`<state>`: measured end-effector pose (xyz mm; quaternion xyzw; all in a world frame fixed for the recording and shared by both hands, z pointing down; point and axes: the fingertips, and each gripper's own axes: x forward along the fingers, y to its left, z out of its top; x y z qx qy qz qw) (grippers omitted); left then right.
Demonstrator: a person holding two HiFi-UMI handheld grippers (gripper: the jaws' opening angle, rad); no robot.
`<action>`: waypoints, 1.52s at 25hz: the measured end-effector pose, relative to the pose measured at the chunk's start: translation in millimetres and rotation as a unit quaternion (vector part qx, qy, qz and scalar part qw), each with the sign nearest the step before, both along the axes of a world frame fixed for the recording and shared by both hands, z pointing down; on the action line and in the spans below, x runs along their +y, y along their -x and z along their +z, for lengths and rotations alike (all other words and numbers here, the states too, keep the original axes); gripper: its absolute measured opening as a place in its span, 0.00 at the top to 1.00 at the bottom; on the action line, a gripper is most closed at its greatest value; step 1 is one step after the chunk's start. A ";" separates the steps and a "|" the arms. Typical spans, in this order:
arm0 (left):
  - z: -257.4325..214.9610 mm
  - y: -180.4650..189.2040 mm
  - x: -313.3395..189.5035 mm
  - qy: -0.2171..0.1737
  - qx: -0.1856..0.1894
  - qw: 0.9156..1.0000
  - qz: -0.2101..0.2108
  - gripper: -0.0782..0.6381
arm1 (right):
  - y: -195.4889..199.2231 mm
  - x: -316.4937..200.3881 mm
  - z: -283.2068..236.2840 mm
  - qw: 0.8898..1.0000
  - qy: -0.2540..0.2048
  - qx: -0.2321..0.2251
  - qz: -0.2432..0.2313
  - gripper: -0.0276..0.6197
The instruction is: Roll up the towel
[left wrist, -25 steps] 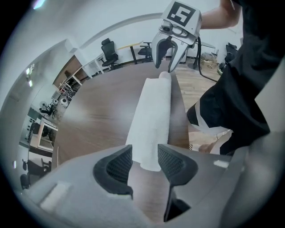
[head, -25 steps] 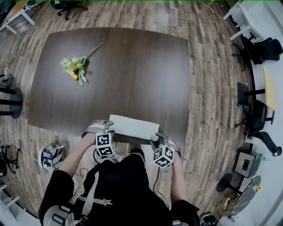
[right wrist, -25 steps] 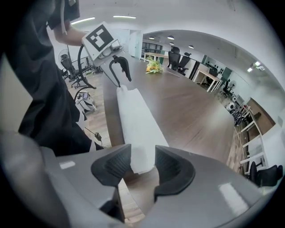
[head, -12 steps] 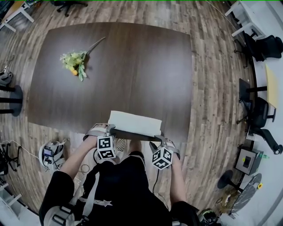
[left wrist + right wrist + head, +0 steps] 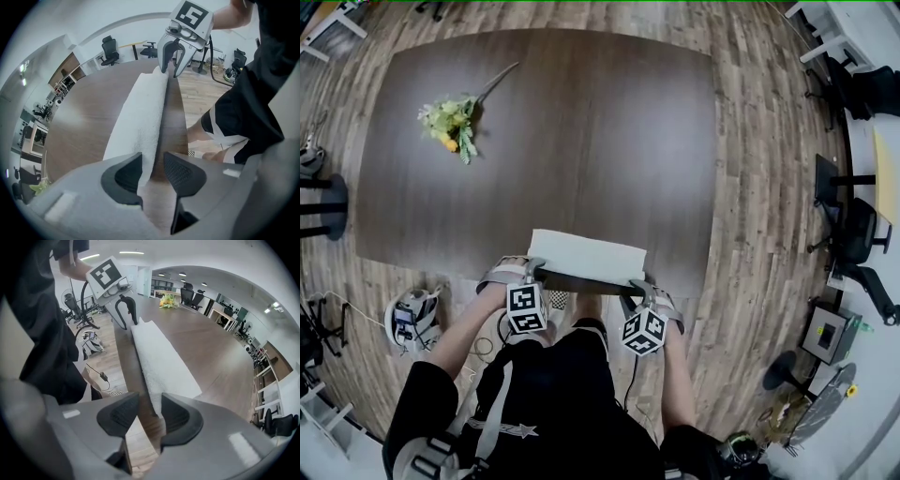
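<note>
Towel (image 5: 586, 258): white, folded into a long flat strip, lying along the near edge of the surface (image 5: 553, 131), a narrow band of wood showing in front of it; no turn of a roll visible anywhere.
Towel ends: one near corner at each pair of tongs, the long near hem running straight between them.
Left tongs (image 5: 534, 273): pointed steeply down at the left near corner; spread, closing; near hem between the pads, one pad close against the cloth, no pinch yet.
Right tongs (image 5: 637, 289): pointed steeply down at the right near corner; spread, closing; hem and a strip of wood between the pads, cloth not pressed from both sides.
Surroundings: dark wood beyond the towel, bare except for flowers (image 5: 448, 122) at the far left, well apart.
Done: towel flat and square to the edge; both tongs lined up on the near hem.
Remaining: pinching both corners, lifting the hem, turning it over away from the body, rolling on to the far edge.
Progress, as a judgement: at the very start, with practically all of the rolling ahead.
</note>
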<state>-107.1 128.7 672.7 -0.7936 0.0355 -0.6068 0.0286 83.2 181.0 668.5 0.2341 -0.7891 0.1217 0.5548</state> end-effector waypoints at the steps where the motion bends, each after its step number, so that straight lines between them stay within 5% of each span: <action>1: -0.2 -1.1 -3.0 -0.003 0.001 1.000 -0.001 0.68 | -0.6 -1.3 1.0 1.000 -0.001 0.001 -0.001 0.72; 14: 0.9 -1.7 -15.8 -0.034 -0.006 0.999 0.009 0.79 | -7.1 -14.3 5.3 0.999 -0.037 0.028 -0.016 0.88; 24: -1.0 8.1 10.6 0.009 -0.025 0.999 0.028 0.82 | -1.6 7.7 -1.9 1.000 0.023 0.003 -0.020 0.92; 38: -10.9 1.6 -20.2 0.036 -0.051 0.998 0.021 0.81 | -7.3 -24.4 -16.3 0.998 0.066 -0.011 -0.016 0.91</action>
